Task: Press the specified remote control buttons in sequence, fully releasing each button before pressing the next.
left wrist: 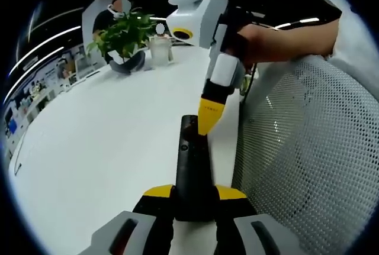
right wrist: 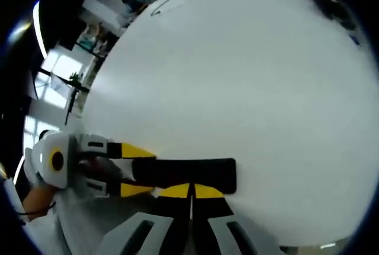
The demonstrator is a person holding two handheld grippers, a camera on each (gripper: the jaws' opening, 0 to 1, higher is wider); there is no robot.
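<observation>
Remote control [left wrist: 192, 172]: a slim, matte black bar with squared ends, lying on the white table [left wrist: 100, 148] near its edge; in the right gripper view it runs crosswise [right wrist: 189, 173] just above the yellow tips.
Left gripper [left wrist: 193, 199]: grey body with yellow, wedge-shaped tips clamped on the sides of the remote's near end at 6 o'clock; in the right gripper view it [right wrist: 131, 169] enters from 9 o'clock, gripping the remote's left end.
Right gripper [right wrist: 191, 191]: jaws drawn together, yellow tips meeting with only a hairline seam between them, right at the remote's long edge; whether they press a button cannot be told there.
Right gripper, seen from the left gripper view [left wrist: 209, 118]: glossy white housing tapering to a yellow point that comes down from 12 o'clock onto the remote's far end, touching its top face.
Hand [left wrist: 260, 42]: a person's hand wraps the handle of the right gripper at 1 o'clock.
Table: smooth, matte white, broad and curved in the fisheye.
Chair back [left wrist: 308, 142]: white mesh with fine perforations, at 3 o'clock just beside the table edge.
Potted plant [left wrist: 121, 33]: leafy green, in a dark rounded pot at 11 o'clock, far across the table.
Cup [left wrist: 160, 49]: pale, cylindrical, just beside the plant.
</observation>
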